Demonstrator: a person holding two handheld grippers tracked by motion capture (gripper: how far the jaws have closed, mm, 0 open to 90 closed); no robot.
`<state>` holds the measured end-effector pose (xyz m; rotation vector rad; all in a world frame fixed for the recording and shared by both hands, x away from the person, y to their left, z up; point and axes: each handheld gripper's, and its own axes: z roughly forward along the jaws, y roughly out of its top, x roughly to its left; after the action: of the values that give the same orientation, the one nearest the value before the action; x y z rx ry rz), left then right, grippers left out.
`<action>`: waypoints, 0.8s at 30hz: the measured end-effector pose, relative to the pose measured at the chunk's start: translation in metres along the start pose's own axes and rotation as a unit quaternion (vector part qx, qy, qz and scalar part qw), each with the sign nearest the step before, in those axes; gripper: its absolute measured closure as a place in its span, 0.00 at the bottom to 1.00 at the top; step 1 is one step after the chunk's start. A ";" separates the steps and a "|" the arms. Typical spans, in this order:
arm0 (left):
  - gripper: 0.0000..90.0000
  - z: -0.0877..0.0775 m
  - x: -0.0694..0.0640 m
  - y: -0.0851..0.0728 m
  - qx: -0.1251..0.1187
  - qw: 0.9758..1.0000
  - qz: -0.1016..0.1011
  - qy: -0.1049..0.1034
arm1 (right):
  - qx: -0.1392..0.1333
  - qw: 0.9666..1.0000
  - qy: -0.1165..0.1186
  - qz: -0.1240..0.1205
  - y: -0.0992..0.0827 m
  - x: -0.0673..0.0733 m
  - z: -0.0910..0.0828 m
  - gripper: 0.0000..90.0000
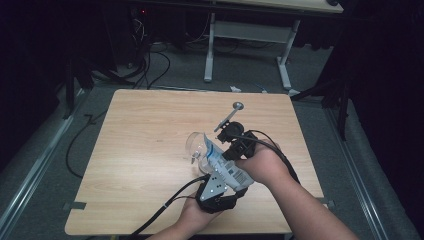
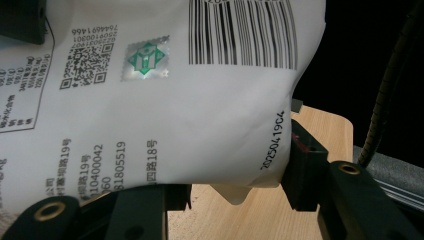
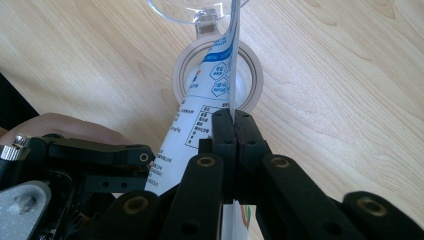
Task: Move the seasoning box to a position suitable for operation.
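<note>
My left hand-held gripper [image 1: 218, 192] sits near the front edge of the surface [image 1: 135, 150], its jaws partly spread and pressing on the wide lower end of a white pouch [image 1: 226, 167]; in the left gripper view the pouch [image 2: 165, 100] bulges between the two pads. My right hand-held gripper [image 1: 235, 142] is just beyond it, toward the middle of the surface, jaws pressed together and pinching the thin edge of the same pouch [image 3: 215, 75], which stands up like a blade from between the pads [image 3: 232, 130].

The pouch's upper end leans over the mouth of a clear jar [image 1: 196, 146] that stands on the surface with its hinged clear lid thrown open. From the right gripper view I look straight down into the jar's pale round rim [image 3: 182, 65], with the pouch tip inside its circle.

The surface is a light wood-grain top with rounded corners. A metal rod [image 1: 229, 117] with a round disc at its end lies behind my right hand-held gripper, toward the far edge. Around the surface is grey floor [image 1: 50, 165], dark at the sides, with black cables [image 1: 145, 65] trailing at the far left and the white legs of another table [image 1: 247, 50] beyond the far edge.

The pouch is white and glossy, printed with a black barcode [image 2: 242, 32], a QR code [image 2: 87, 62], a green holographic seal [image 2: 146, 59], small black text and a date stamp; its upper end carries blue panels.
</note>
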<state>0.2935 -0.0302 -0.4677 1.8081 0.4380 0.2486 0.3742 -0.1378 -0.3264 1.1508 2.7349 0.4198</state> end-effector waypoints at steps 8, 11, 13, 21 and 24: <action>0.61 0.000 0.000 0.000 -0.001 1.000 -0.001 0.000 | 0.000 1.000 0.000 -0.001 0.000 0.000 0.001 1.00; 0.61 0.000 0.000 0.000 -0.001 1.000 -0.001 0.000 | -0.001 1.000 0.001 -0.001 0.000 0.000 0.001 1.00; 0.61 0.000 0.000 0.000 0.000 1.000 -0.001 0.000 | 0.001 1.000 0.000 0.000 0.000 0.001 0.001 1.00; 0.61 0.000 0.000 0.000 -0.001 1.000 -0.002 0.000 | 0.000 1.000 -0.001 -0.002 0.001 0.001 0.003 1.00; 0.61 0.000 0.000 -0.001 -0.002 1.000 -0.002 0.000 | 0.001 1.000 -0.002 -0.003 0.001 0.001 0.003 1.00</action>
<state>0.2937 -0.0303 -0.4685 1.8035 0.4398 0.2467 0.3748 -0.1360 -0.3288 1.1435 2.7342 0.4131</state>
